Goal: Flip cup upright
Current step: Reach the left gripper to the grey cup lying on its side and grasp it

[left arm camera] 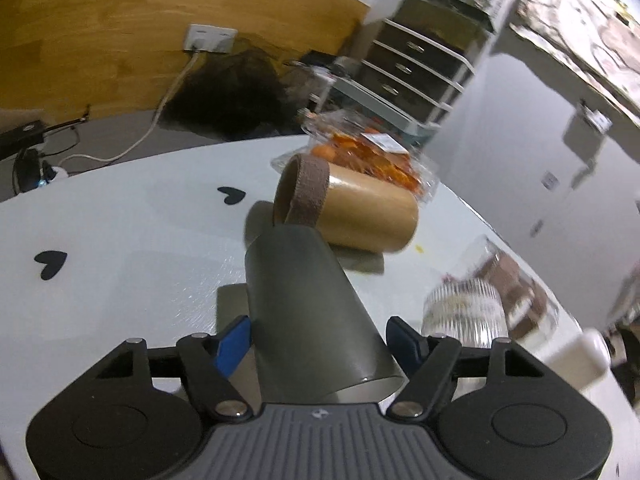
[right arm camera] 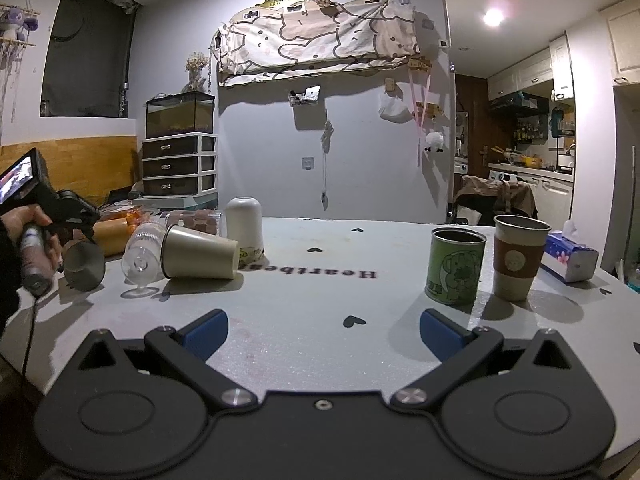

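the left gripper [left arm camera: 318, 342] clasped the tilted grey cup [left arm camera: 308, 312] between its blue pads, rim toward the camera, a wooden cup [left arm camera: 360, 212] lying just beyond. the right gripper [right arm camera: 322, 330] hung wide open, holding nothing, above the table [right arm camera: 320, 280].

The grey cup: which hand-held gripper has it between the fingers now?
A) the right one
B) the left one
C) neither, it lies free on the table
B: the left hand-held gripper has its blue fingers on both sides of the grey cup, while the right hand-held gripper is open over the bare table.
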Demonstrator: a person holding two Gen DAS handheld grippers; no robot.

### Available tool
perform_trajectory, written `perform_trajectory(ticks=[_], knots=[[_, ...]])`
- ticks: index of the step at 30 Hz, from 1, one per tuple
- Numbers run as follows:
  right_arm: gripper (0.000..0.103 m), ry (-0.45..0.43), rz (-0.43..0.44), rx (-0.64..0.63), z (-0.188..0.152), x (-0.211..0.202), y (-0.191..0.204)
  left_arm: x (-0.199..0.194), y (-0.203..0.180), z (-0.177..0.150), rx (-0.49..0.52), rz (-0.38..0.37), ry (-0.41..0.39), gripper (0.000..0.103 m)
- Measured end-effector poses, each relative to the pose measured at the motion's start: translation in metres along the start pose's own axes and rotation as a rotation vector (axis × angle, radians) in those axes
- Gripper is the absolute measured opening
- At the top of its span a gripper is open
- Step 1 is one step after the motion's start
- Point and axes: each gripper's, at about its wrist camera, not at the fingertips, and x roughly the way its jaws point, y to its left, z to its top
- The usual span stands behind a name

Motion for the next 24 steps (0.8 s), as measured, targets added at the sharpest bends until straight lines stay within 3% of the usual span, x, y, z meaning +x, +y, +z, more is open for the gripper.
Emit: perform_trajectory(ticks=[12,24], knots=[[0.103,-0.001,-0.009,0.032,0.003,0.000,-0.003,-0.067,0.003,-0.058,0.256,-0.201,0.125,0.072],[0.103,-0.001,-0.049,0.092,0.010,0.000,-0.025,-0.102,-0.079,-0.149,0.540,-0.498,0.245,0.072]])
